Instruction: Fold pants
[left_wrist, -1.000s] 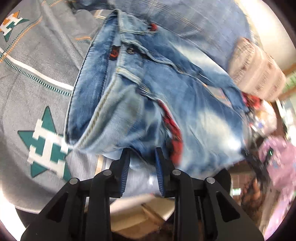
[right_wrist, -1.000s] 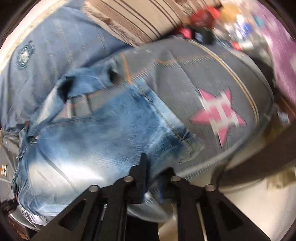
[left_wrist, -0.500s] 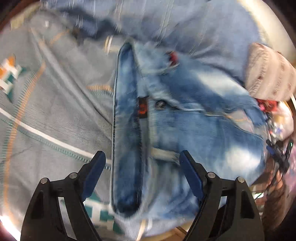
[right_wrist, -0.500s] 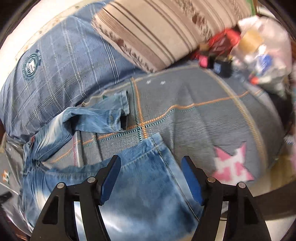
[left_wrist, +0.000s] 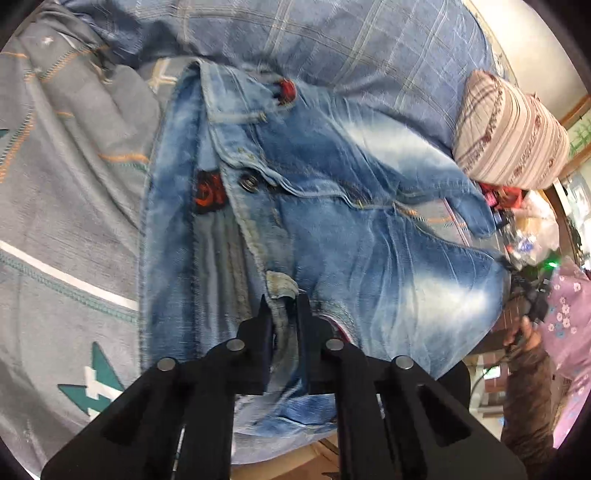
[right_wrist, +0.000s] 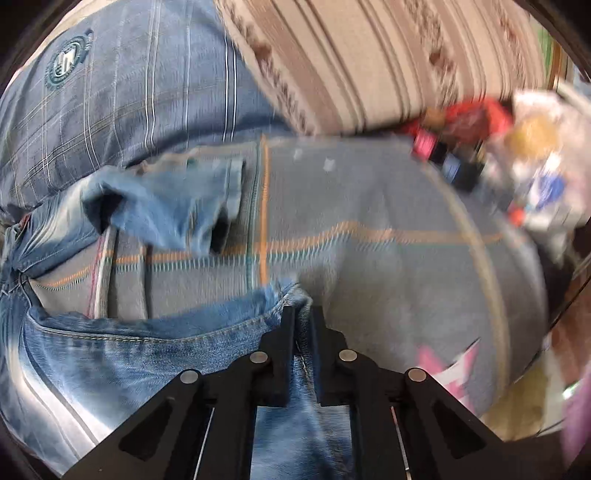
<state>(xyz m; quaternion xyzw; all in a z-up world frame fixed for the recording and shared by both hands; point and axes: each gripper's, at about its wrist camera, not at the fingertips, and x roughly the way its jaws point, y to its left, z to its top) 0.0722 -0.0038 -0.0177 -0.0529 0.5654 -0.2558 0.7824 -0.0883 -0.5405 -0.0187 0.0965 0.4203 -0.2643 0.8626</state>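
Observation:
Faded blue jeans (left_wrist: 351, 221) lie spread on a grey bedspread, waistband and metal button toward the left in the left wrist view. My left gripper (left_wrist: 283, 306) is shut on the waistband beside a belt loop. In the right wrist view the jeans (right_wrist: 129, 362) run off to the left. My right gripper (right_wrist: 303, 314) is shut on the hem of the near leg. The other leg (right_wrist: 177, 206) lies crumpled farther back.
A blue plaid pillow (right_wrist: 110, 92) and a striped beige pillow (right_wrist: 369, 62) lie at the bed's far side. Bags and small clutter (right_wrist: 517, 155) sit at the far right. The grey bedspread (right_wrist: 369, 258) has star patterns. A person's hand (left_wrist: 524, 339) shows at the right.
Half a second ago both grippers were open above the jeans. Now each has come down and shut on the denim, left on the waistband, right on the leg hem.

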